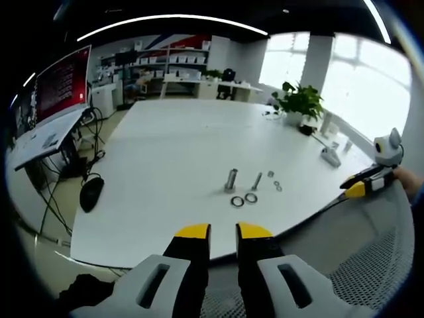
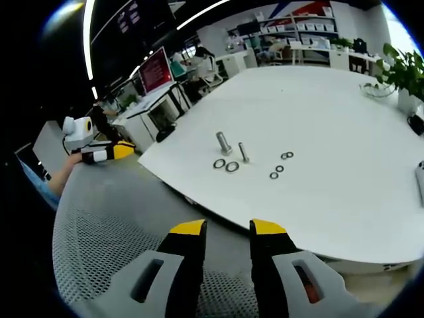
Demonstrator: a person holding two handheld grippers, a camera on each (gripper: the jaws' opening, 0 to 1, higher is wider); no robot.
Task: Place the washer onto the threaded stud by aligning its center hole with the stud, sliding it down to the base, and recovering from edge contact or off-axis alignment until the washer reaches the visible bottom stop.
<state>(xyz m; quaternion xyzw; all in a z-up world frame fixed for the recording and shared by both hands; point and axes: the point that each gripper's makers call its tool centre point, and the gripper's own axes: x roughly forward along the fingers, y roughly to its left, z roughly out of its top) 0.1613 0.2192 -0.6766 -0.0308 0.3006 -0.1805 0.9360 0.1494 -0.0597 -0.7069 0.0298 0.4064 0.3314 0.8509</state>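
On the white table (image 1: 172, 152) stand a thick threaded stud (image 1: 230, 179) and a thinner bolt (image 1: 256, 181). Two large washers (image 1: 237, 201) lie side by side just in front of them, and small washers (image 1: 277, 186) are scattered to the right. In the right gripper view the stud (image 2: 223, 142), the thin bolt (image 2: 244, 152), the large washers (image 2: 226, 165) and the small washers (image 2: 279, 168) lie mid-table. My left gripper (image 1: 223, 232) is open and holds nothing, off the table's near edge. My right gripper (image 2: 228, 228) is open too, well short of the parts.
A grey mesh chair seat (image 1: 377, 265) lies under both grippers, off the table's edge. A potted plant (image 1: 299, 103) and a white object (image 1: 330, 157) stand at the table's far right. A red monitor (image 1: 63, 83) on a desk and cables are at the left.
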